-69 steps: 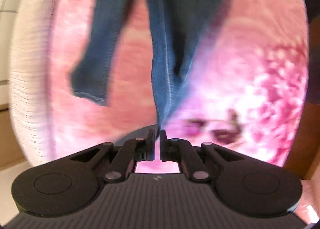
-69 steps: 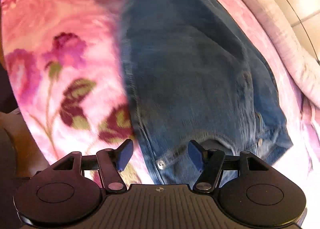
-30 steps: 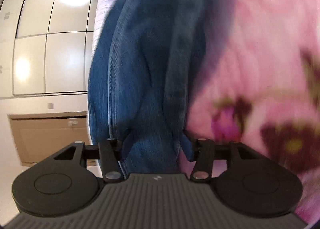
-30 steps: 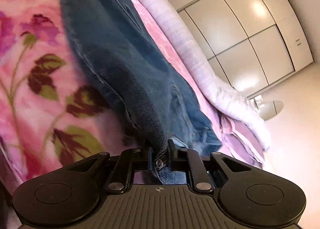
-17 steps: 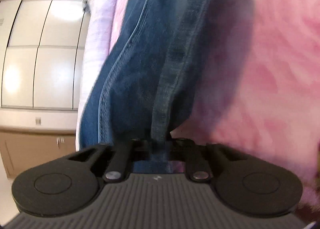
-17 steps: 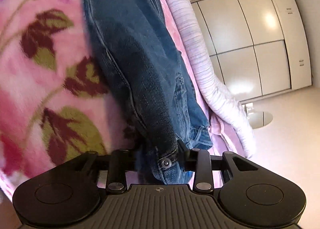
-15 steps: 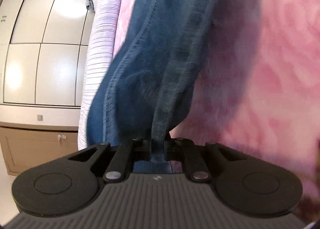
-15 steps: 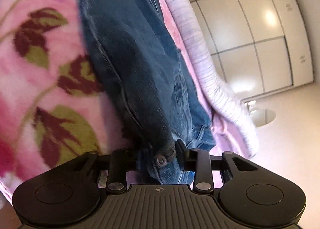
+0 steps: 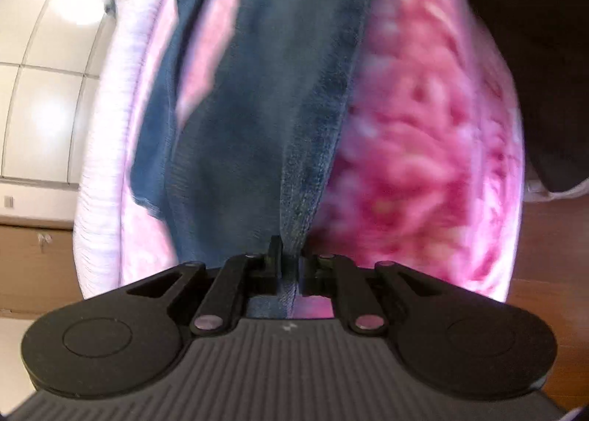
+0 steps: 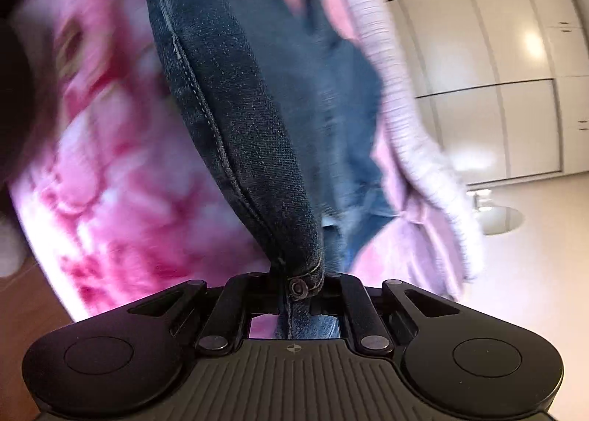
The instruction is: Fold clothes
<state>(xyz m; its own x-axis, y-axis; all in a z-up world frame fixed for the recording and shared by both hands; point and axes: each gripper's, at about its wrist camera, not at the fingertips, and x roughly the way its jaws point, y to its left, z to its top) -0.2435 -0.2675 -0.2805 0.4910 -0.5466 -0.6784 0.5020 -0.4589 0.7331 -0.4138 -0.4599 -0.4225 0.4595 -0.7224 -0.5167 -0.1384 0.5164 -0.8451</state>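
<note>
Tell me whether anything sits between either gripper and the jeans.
Nothing does. The left gripper is already shut on the jeans at a seam edge, and the right gripper is shut on the waistband by its metal button.

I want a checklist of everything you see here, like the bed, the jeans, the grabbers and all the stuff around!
Surface: pink flowered blanket, blurred.
Job's things: blue jeans, hanging from both grippers over the blanket; metal button at the right gripper.
Clutter: pale striped bedding beside the jeans.
Grippers: left gripper shut on a jeans seam; right gripper shut on the jeans by the button.
Cables: nothing seen.
Surroundings: white cupboard doors, wooden cabinet.
</note>
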